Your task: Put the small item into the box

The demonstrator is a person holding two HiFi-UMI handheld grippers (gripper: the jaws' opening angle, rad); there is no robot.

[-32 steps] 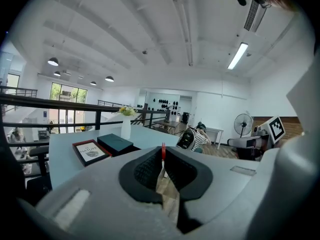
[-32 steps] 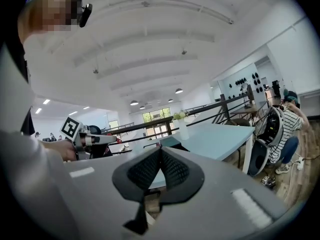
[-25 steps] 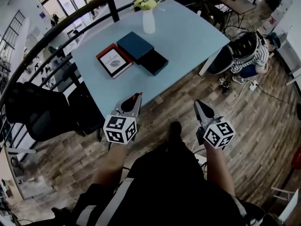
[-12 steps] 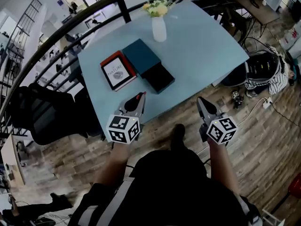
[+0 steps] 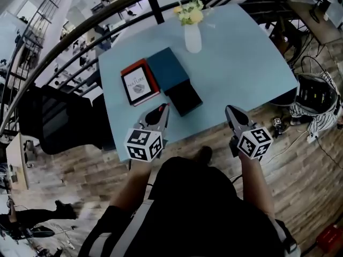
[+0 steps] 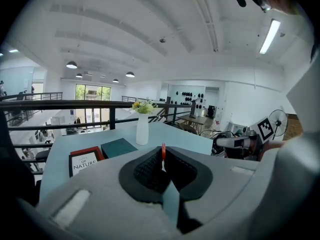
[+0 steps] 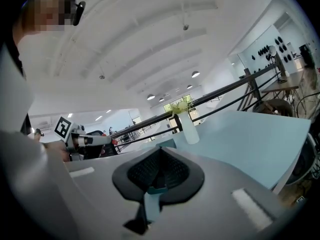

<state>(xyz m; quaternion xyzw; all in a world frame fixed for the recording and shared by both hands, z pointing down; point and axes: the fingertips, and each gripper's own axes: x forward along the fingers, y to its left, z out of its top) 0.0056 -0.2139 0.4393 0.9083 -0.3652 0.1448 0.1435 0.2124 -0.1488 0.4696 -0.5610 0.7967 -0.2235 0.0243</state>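
Left gripper (image 5: pixel 161 110) jaws pinching thin red item (image 6: pixel 163 151); only sliver shows at tips. Likely light, stiff, easy to slip: keep pinch firm. Dark box (image 5: pixel 184 97) just ahead, slightly right. Right gripper (image 5: pixel 232 112) pressed together, empty.

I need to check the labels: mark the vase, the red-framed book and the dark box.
vase (image 5: pixel 193 38): head view, on its white body.
red-framed book (image 5: pixel 140 84): head view, middle of the cover.
dark box (image 5: pixel 184 97): head view, middle of its top face.
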